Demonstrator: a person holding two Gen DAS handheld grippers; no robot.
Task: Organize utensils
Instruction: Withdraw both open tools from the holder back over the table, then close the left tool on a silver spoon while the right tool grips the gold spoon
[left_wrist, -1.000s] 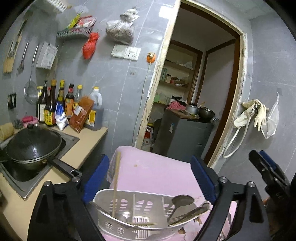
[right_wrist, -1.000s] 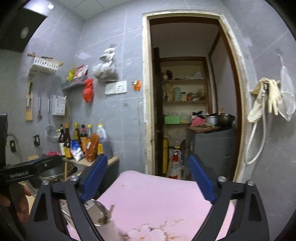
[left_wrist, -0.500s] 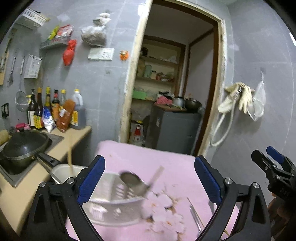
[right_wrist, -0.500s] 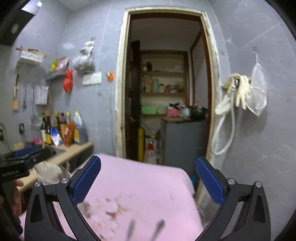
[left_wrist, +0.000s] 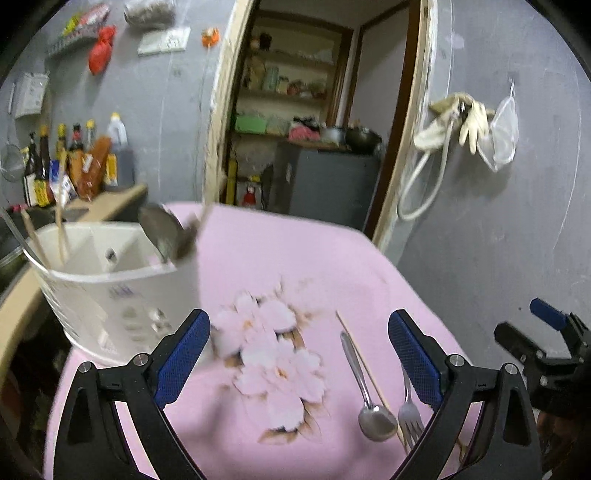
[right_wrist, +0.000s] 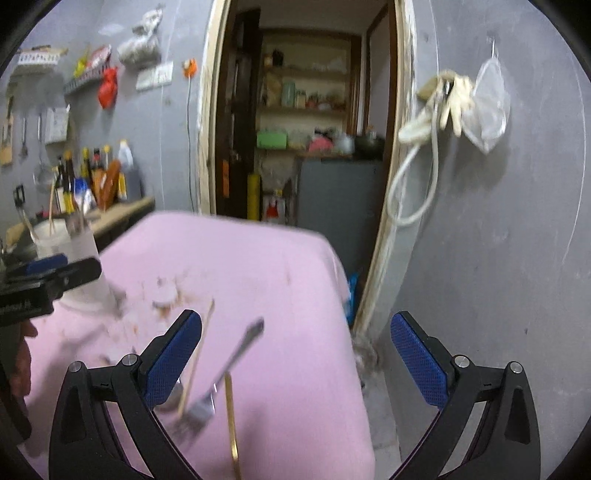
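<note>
A white utensil holder (left_wrist: 110, 288) stands at the left of the pink flowered cloth (left_wrist: 295, 266), with chopsticks and a ladle (left_wrist: 166, 232) in it. A spoon (left_wrist: 365, 391), a chopstick (left_wrist: 365, 365) and a fork (left_wrist: 408, 410) lie on the cloth at the right. My left gripper (left_wrist: 299, 354) is open and empty above the cloth, right of the holder. My right gripper (right_wrist: 295, 354) is open and empty over the fork (right_wrist: 221, 376), two chopsticks (right_wrist: 231, 417) and the partly hidden spoon (right_wrist: 173, 397). The holder shows at the left in the right wrist view (right_wrist: 74, 251).
A counter (left_wrist: 110, 203) with sauce bottles (left_wrist: 74, 162) stands at the left. An open doorway (left_wrist: 306, 122) with a grey cabinet (left_wrist: 325, 184) is behind the table. Gloves and a hose (left_wrist: 454, 118) hang on the right wall. The table's right edge drops off near the wall.
Both grippers have swung right and tilted down. The holder has slid from the middle to the left of the left view, and the loose spoon, fork and chopsticks have come into view.
</note>
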